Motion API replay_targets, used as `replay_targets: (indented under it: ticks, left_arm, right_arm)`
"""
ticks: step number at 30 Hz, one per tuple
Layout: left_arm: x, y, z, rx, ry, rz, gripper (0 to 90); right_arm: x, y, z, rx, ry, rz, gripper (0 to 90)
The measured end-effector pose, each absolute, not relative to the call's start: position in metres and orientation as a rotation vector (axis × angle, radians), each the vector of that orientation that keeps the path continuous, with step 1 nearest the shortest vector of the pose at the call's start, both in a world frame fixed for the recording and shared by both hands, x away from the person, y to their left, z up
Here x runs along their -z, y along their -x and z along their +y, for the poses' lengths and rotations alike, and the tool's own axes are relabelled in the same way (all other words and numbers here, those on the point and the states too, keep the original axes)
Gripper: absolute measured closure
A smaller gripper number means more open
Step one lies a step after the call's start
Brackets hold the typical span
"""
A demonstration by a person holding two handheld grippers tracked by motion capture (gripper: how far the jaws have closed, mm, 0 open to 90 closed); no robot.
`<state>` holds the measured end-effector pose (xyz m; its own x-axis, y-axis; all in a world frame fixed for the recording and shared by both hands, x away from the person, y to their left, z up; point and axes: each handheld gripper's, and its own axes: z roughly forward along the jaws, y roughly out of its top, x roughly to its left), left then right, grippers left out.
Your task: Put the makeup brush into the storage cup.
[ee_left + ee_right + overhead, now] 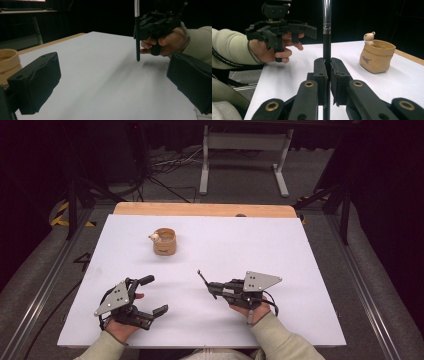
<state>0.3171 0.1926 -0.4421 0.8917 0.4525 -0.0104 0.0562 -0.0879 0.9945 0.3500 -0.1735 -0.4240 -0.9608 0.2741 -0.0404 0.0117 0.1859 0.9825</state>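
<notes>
While clamped between the narrow-set jaws of the right gripper (327, 82), slim black-handled paintbrush with silver ferrule (326, 45) stands upright in the right gripper view, shaft pinched on both sides by the black pads, ferrule and upper part rising out of frame. Seen from the high view as a thin dark stick (204, 279) angled up and to the left of the right gripper (214, 289), over the white desk (280, 250) and clear of its surface. From the left gripper view, same brush (137, 37) hangs with its lower end close above the white sheet, touching or not too fine to tell. Step in hand, by the look of it: carrying the gripped brush toward the small tan sack-shaped ceramic pot with a little bear figure on its rim (164, 241), well apart, farther up the desk and to the left. Next move likely calls for lifting across, lining the brush over the pot's open mouth, keeping it near upright, then lowering and only then releasing. Left gripper (150, 295) held low near the desk's front edge, jaws spread wide, nothing between them.
</notes>
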Motion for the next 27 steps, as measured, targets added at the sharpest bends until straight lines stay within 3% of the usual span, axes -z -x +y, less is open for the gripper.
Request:
replay_targets:
  ticks: [9,27]
  left_arm:
    - [0.428,-0.324,0.174,-0.251,-1.634,0.385,0.3]
    - [0.416,-0.338,0.143,-0.192,-1.603,0.352,2.9]
  right_arm:
    - [0.427,-0.351,-0.171,-1.846,-0.277,2.267,83.7]
    - [0.428,-0.350,-0.171,-1.847,-0.284,2.260,83.7]
